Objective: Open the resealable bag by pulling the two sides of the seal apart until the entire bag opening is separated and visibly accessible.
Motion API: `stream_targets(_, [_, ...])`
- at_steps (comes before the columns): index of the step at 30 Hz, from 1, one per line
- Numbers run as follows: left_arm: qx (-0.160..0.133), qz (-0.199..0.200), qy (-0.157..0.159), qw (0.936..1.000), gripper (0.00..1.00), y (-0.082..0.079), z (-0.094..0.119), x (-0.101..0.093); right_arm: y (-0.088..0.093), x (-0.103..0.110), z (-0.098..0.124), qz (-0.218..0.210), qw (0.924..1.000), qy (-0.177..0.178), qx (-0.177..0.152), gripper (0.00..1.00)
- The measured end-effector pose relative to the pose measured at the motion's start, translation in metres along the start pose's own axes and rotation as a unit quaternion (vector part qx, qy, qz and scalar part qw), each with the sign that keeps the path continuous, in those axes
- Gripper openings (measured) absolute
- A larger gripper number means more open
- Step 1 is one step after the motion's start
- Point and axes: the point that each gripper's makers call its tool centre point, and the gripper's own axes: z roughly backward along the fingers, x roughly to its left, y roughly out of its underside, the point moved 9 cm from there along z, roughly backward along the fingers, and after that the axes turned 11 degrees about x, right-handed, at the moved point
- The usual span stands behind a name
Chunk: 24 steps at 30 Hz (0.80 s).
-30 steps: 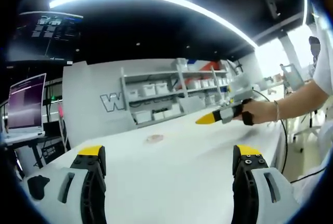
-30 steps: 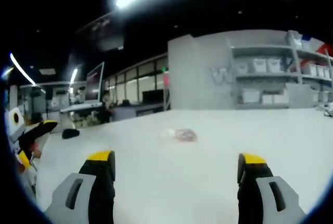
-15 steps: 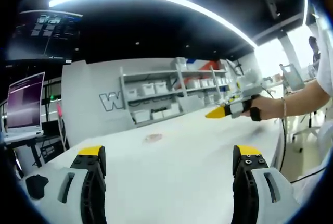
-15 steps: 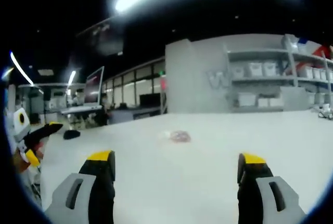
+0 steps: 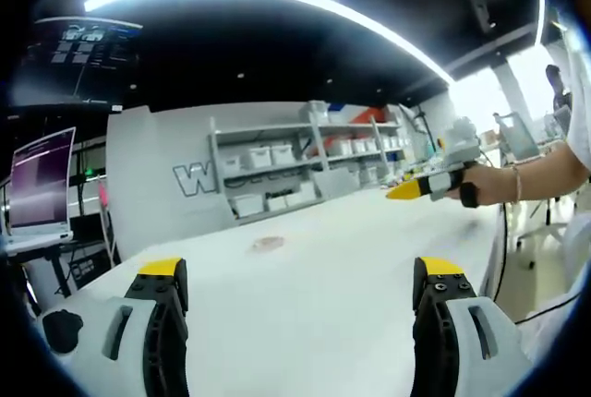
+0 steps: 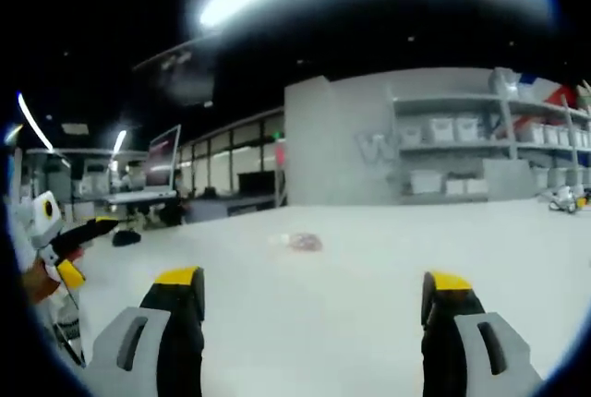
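1. The left gripper [image 5: 294, 297] hangs above the broad white tabletop [image 5: 351, 258] with its black, yellow-tipped jaws spread wide and nothing between them; the right gripper [image 6: 314, 309] is likewise released and empty over the same surface.

2. The small clear resealable bag [image 6: 299, 242], with something pinkish inside, lies flat on the table well ahead of both grippers, touched by neither. In the left gripper view it is a pale smudge [image 5: 268, 244] in mid-table, in front of the white shelving with storage bins [image 5: 305, 162].

3. The bag is too small and blurred to show where the seal runs, which way the mouth faces, or whether it is closed at all. Judging from how it lies, no part of the opening has begun.

4. Likely trouble from here:
   - A thin flat film on a smooth table gives the jaws little to get under, so a pinch may just push it along.
   - If one gripper catches both layers at once, pulling would drag the whole bag without parting the seal.
   - Gripping below the seal could stretch or tear the film, or squeeze the contents.

5. In the left gripper view, the right gripper is raised high in a person's hand [image 5: 473, 186], so both have a long approach to make.
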Motion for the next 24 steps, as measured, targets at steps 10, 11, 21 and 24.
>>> stream_targets(10, [0.005, 0.015, -0.013, 0.9998, 1.0, 0.009, 0.001, 0.009, 0.009, -0.009, 0.028, -0.009, 0.9997, 0.013, -0.019, 1.0])
stream_targets(11, [0.004, 0.018, -0.013, 0.9998, 1.0, 0.009, 0.001, 0.009, 0.009, -0.009, 0.031, -0.011, 0.9996, 0.016, -0.02, 1.0])
stream_targets(21, [0.007, 0.016, -0.026, 0.9995, 1.0, 0.013, 0.001, 0.012, 0.017, -0.022, 0.053, -0.018, 0.9983, 0.038, -0.039, 1.0])
stream_targets(24, [0.008, 0.018, -0.028, 0.9994, 1.0, 0.015, 0.0, 0.013, 0.02, -0.026, 0.058, -0.021, 0.9979, 0.044, -0.042, 1.0])
